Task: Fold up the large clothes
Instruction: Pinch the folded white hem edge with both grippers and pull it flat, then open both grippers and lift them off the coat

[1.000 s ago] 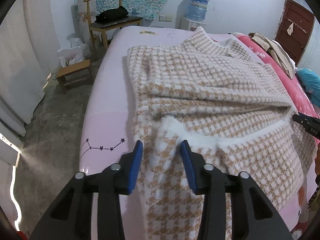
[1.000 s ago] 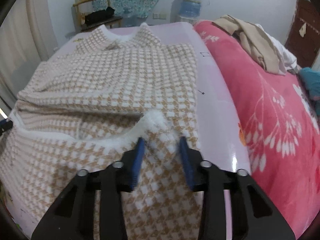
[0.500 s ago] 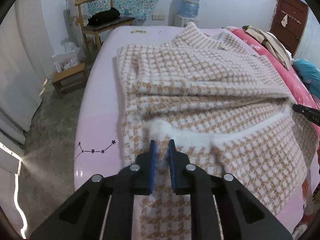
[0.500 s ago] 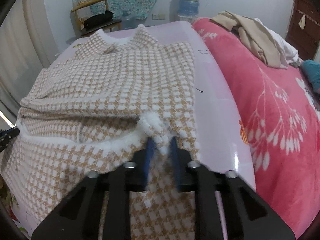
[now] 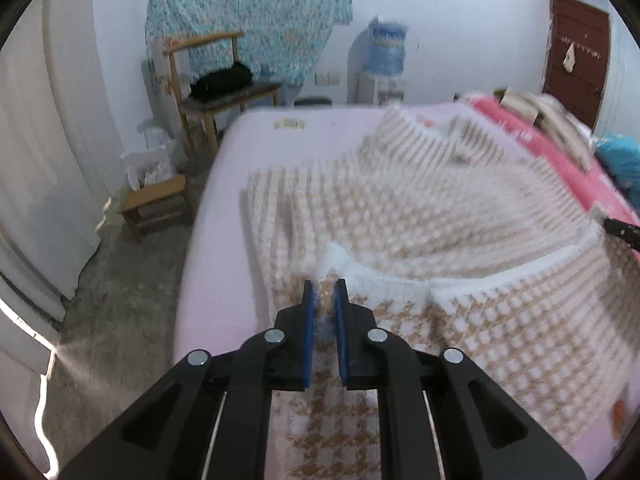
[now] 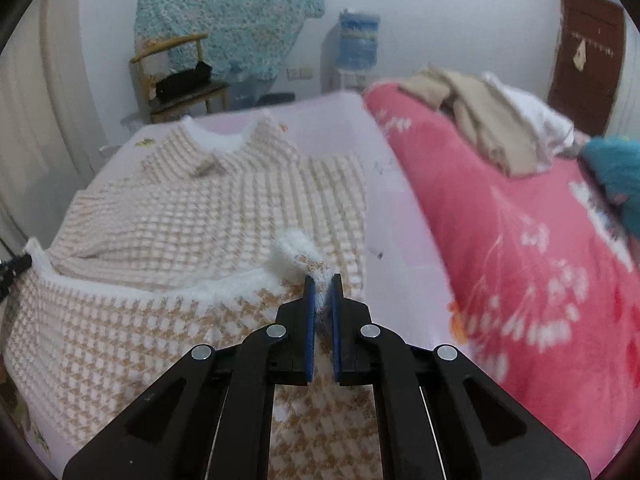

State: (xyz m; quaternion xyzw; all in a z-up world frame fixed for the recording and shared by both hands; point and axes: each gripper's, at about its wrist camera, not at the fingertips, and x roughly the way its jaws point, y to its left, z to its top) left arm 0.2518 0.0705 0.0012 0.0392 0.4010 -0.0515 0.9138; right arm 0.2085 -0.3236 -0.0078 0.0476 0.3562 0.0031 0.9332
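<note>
Both grippers' jaws have just been closing and now pinch the coat's (image 5: 440,216) fluffy white hem: left gripper (image 5: 325,285) near one corner, right gripper (image 6: 321,280) near the other. Hem lifted, coat spread on the bed (image 5: 224,216).

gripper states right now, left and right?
Left gripper: closed, pinching the fluffy white hem of the houndstooth coat.
Right gripper: closed on the same white hem, at the coat's other side.
</note>
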